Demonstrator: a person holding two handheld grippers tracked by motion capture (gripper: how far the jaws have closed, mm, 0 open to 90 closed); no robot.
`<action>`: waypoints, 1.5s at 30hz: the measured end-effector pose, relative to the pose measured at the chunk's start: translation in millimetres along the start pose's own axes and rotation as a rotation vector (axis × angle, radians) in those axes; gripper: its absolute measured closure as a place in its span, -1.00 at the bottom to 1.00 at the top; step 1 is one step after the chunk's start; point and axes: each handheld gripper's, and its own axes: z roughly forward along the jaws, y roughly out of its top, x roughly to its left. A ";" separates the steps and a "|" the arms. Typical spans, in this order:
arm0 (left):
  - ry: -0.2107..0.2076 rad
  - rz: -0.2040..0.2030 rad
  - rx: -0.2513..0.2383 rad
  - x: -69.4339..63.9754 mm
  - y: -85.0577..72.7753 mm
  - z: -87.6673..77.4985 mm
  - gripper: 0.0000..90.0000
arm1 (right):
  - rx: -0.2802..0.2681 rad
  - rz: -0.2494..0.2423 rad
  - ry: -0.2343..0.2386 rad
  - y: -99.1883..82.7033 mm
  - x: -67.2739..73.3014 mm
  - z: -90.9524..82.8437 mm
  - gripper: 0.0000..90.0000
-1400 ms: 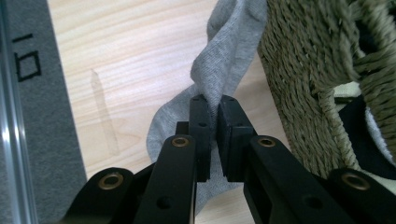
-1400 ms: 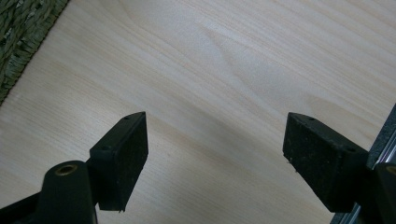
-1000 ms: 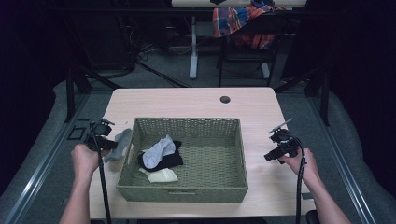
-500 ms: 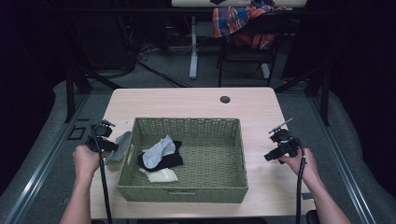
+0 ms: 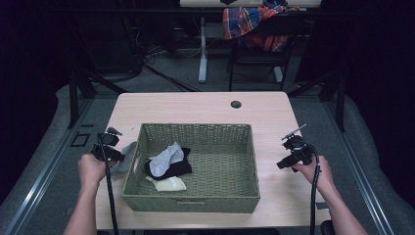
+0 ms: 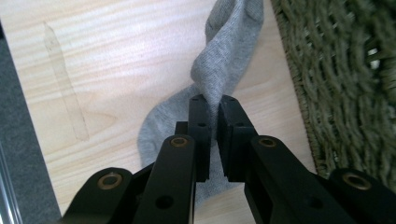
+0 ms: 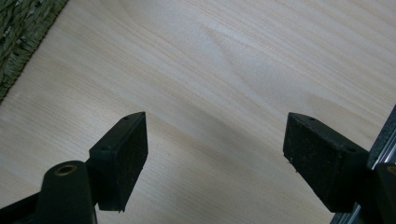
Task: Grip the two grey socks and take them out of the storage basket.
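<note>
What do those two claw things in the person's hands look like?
Both are black. The left gripper has two flat, blocky jaws on arms with brass-coloured rivets and small screw holes. The right gripper has the same square black pads. A black cable trails from each one back along the bare forearms, and no sleeves are visible.

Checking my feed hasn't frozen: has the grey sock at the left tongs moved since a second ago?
Barely. The grey sock, pinched in the left tongs, lies on the table just outside the basket's left wall, as before; at most it slid a touch toward the near edge.
</note>
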 end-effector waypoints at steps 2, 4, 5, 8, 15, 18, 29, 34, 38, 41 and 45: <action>-0.008 -0.009 0.007 1.8 -0.7 2.3 0.82 | 0.001 -0.001 0.000 0.0 0.1 -0.1 -0.51; -0.010 -0.016 0.005 3.4 -1.2 2.3 0.71 | -0.002 0.002 0.005 0.0 0.1 -0.4 -0.51; -0.015 -0.023 0.003 4.8 -1.3 0.7 0.62 | -0.001 0.000 -0.001 -0.1 0.0 -0.4 -0.51; -0.024 -0.063 -0.026 8.3 -1.4 -6.6 0.20 | -0.008 0.005 0.001 -0.2 -0.1 -0.5 -0.51; 0.007 -0.086 -0.150 2.8 -0.7 -44.5 -0.53 | -0.014 0.010 0.000 -0.3 0.1 -0.3 -0.51; 0.003 -0.069 -0.197 -4.5 0.1 -58.9 -0.65 | -0.009 0.004 0.001 0.0 0.0 -0.8 -0.51; 0.035 0.025 -0.255 -39.0 11.9 -85.0 -0.99 | -0.012 0.007 0.001 -0.4 0.1 -0.6 -0.50; 0.030 0.057 -0.265 -51.8 16.0 -88.2 -1.00 | -0.012 0.007 0.002 -0.4 0.0 -0.5 -0.50; 0.027 0.086 -0.276 -62.9 19.5 -90.4 -1.00 | -0.007 0.004 0.005 -0.2 -0.2 -0.5 -0.50; 0.001 0.112 -0.276 -72.2 22.3 -89.8 -1.00 | -0.013 0.012 0.002 -0.9 0.0 0.0 -0.49; -0.011 0.147 -0.268 -83.7 26.1 -87.4 -1.00 | -0.017 0.016 0.007 -1.3 -0.2 0.2 -0.49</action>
